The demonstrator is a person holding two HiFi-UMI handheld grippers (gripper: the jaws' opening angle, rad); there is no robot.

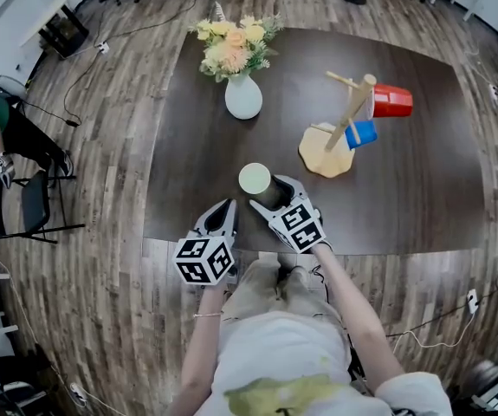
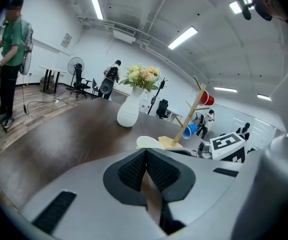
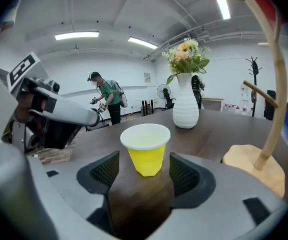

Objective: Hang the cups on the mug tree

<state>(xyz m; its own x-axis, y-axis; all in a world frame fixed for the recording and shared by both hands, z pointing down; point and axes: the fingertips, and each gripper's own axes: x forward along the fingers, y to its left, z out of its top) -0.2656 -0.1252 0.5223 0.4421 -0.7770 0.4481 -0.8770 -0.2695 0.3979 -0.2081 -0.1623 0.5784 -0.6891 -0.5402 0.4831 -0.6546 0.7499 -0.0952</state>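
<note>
Cups come first: a yellow cup (image 1: 255, 178) stands upright on the dark table (image 1: 422, 198), low in the middle of the head view, and inside it we see only its pale inner wall. To the upper right of it the mug tree (image 1: 350, 115) stands on its round wooden base, well apart from the yellow cup. A red cup (image 1: 392, 100) hangs sideways on a peg at the right side of the tree. A blue cup (image 1: 361, 133) hangs lower in the frame, close to the trunk. What is inside these two we cannot tell. At the upper middle a white vase (image 1: 243, 96) holds a bunch of yellow and peach flowers (image 1: 231, 46). The right gripper (image 1: 276, 194) is at the yellow cup with its jaws wide apart. In the right gripper view the cup stands between the two pads with a gap on each side, so the pads do not press it. The left gripper (image 1: 225, 211) is just to the lower left of the cup, apart from it, with its jaws together and nothing between them. For writing, we can make out only the black and white square patterns on the marker cubes (image 1: 203, 260) of the grippers.
</note>
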